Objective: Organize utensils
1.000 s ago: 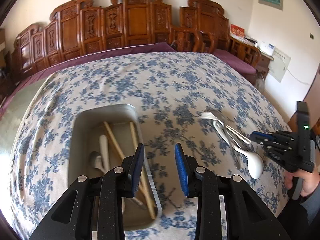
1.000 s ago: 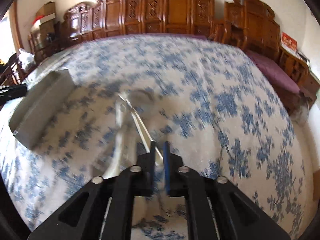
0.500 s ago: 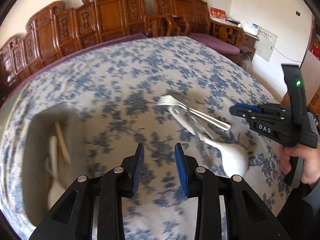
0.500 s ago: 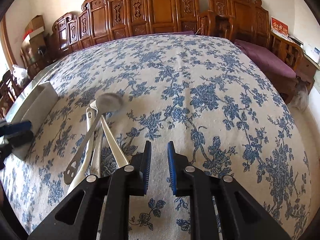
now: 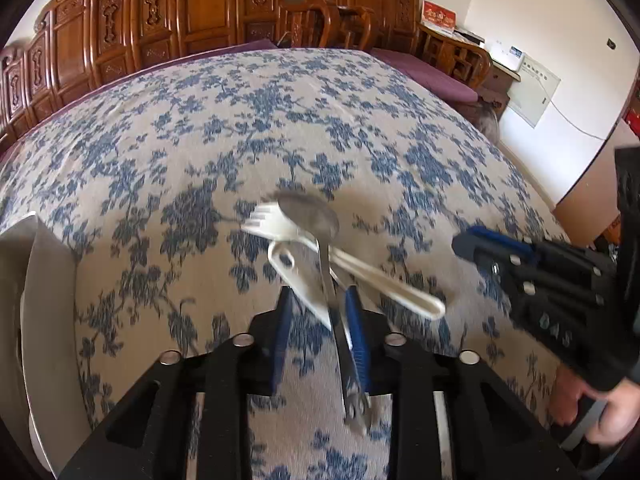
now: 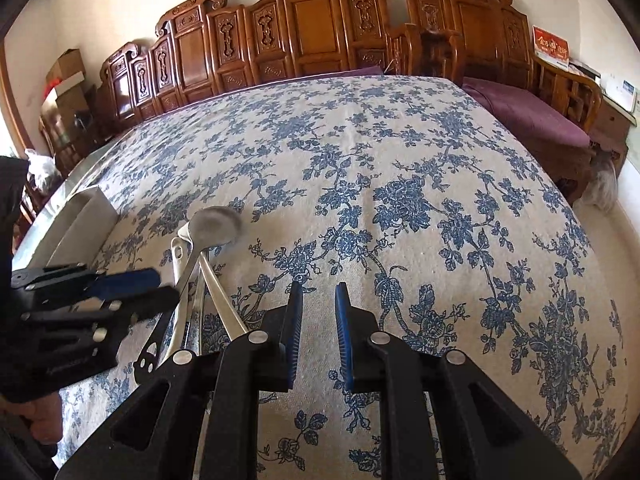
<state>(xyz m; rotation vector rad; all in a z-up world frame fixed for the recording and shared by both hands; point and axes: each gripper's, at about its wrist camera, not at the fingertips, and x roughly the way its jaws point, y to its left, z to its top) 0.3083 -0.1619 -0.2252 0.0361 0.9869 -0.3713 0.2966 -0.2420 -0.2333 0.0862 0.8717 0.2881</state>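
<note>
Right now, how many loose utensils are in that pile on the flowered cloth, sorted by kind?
Metal spoon: 1
White fork: 1
White piece with a loop end, kind unclear through blur: 1
Total: 3

The white tray (image 5: 36, 320) runs off the picture's left edge, so I can't see inside it. The metal spoon (image 5: 312, 218) looks blurry. My left gripper (image 6: 120, 292) hides the spoon handles.
</note>
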